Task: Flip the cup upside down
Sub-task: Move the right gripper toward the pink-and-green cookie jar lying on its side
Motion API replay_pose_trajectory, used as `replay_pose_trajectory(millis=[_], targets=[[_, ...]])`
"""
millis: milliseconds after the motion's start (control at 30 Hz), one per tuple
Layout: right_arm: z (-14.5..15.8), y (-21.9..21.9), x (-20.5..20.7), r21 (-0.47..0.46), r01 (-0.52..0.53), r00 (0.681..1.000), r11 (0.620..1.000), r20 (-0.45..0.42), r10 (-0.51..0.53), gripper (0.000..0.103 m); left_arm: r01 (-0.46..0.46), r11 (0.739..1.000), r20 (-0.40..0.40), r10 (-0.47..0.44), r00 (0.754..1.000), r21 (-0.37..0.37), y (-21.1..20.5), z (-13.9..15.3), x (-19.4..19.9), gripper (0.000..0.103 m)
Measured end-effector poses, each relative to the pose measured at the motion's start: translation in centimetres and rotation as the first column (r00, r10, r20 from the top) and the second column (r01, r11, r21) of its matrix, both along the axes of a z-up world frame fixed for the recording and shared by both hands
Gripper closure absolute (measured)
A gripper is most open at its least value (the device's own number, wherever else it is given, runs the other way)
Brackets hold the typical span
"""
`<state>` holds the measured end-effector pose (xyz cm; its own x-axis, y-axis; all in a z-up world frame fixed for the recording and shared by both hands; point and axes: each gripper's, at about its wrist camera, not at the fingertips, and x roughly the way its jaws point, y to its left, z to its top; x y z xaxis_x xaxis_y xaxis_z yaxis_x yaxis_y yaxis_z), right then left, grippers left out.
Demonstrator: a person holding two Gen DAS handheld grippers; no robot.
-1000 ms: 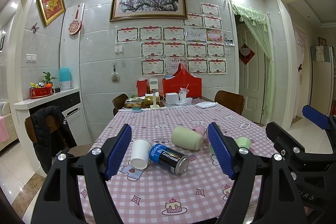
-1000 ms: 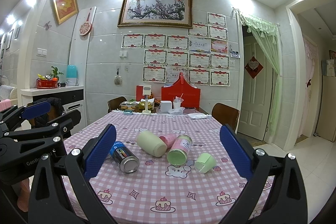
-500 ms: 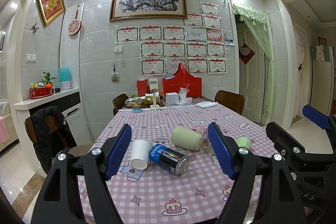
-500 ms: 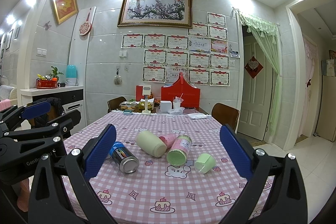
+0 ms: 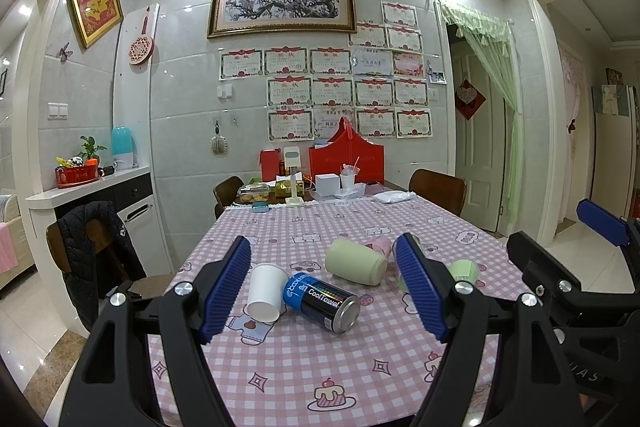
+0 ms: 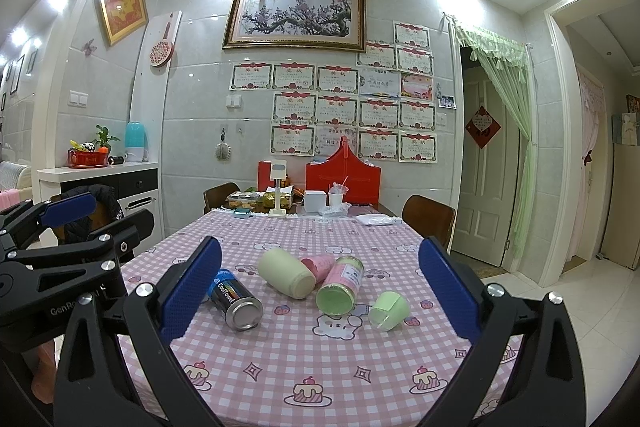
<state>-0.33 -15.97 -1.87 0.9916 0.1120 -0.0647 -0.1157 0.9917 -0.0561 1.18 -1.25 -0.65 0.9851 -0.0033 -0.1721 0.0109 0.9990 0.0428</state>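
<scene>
Several cups lie on their sides on the pink checked tablecloth (image 5: 320, 359). A white paper cup (image 5: 265, 291) lies at the left, its mouth toward me. A pale green cup (image 5: 355, 262) (image 6: 286, 274) lies in the middle, a small pink cup (image 6: 318, 263) behind it. A small light green cup (image 6: 389, 310) (image 5: 464, 270) lies at the right. My left gripper (image 5: 323, 290) is open and empty, above the table's near end. My right gripper (image 6: 320, 290) is open and empty, wider apart, also above the near end.
A blue and black CoolTowel can (image 5: 322, 301) (image 6: 234, 299) and a pink jar with a green lid (image 6: 340, 285) lie among the cups. Red boxes (image 5: 346, 159), a white box and food stand at the far end. Chairs (image 5: 438, 189) stand around; a jacket-draped chair (image 5: 90, 247) at the left.
</scene>
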Motion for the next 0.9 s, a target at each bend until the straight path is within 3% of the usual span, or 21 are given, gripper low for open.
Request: replay_pose_trajectory(millis=[900], targets=[[-0.7,-1.4,1.3,0.022,0.029,0.998,0.999,-0.048,-0.028,0.008,0.032,0.999,-0.048,-0.031,0.998,0.027,-1.0,-0.7,1.4,0.029]])
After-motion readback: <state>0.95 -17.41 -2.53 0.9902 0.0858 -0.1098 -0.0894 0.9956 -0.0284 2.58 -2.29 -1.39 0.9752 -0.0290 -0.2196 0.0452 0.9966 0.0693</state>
